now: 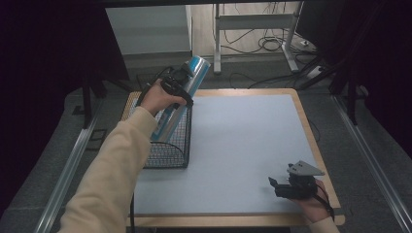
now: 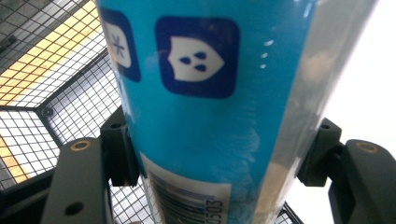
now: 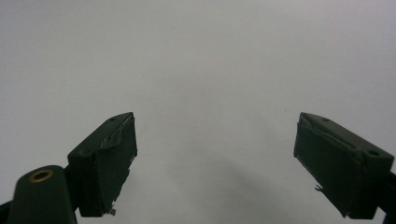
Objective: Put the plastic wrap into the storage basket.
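- a dim room with a wooden-edged table covered by a pale grey mat; cables and a metal stand's legs lie on the floor beyond it.
- a black wire mesh basket stands at the table's left side, on the mat's left edge.
- the left gripper, held by a hand in a cream sleeve, is clamped on a shiny blue cylindrical pack.
- the pack is tilted, its lower end down inside the basket and its upper end leaning up and away, out over the basket's far rim.
- in the left gripper view the blue pack sits between the two black jaws, both pads pressed against its sides; it bears dark blue square icons and a barcode label, with basket mesh behind it.
- the right gripper rests low near the table's front right corner, well apart from the basket.
- in the right gripper view its jaws stand wide apart over the bare grey mat, with nothing between them.
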Motion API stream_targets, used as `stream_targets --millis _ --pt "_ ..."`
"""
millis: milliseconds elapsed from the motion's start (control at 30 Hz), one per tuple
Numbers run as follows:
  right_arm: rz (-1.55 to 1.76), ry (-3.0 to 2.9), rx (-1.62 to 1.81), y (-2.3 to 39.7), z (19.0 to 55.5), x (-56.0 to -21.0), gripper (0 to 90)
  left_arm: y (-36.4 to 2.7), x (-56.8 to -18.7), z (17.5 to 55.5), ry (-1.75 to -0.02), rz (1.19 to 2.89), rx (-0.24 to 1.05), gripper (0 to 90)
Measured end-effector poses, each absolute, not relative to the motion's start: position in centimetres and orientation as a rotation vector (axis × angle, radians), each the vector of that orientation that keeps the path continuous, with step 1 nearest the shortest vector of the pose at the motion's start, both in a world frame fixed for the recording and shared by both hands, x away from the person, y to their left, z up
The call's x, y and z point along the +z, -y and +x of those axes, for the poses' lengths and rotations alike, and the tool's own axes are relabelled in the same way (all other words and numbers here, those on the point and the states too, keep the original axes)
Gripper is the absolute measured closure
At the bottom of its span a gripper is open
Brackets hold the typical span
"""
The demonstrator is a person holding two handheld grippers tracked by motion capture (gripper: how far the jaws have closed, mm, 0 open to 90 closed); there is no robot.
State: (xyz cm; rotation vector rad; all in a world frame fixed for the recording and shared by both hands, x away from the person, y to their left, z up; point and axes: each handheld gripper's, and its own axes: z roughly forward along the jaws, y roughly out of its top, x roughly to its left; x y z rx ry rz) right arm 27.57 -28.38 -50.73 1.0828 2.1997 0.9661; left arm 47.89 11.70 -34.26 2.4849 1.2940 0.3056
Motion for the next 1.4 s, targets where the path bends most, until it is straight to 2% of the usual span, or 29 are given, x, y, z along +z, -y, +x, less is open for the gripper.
stream_targets --millis 533,1400 --pt "1.083 -2.2 0.959 28.4 27.6 -50.8 13.6 -13.4 -36.0 48.9 -1.364 2.467 0.318 31.7" --pt "1.084 -2.195 0.956 28.5 27.7 -50.8 13.6 -13.1 -40.3 51.9 -1.422 2.513 0.294 31.8"
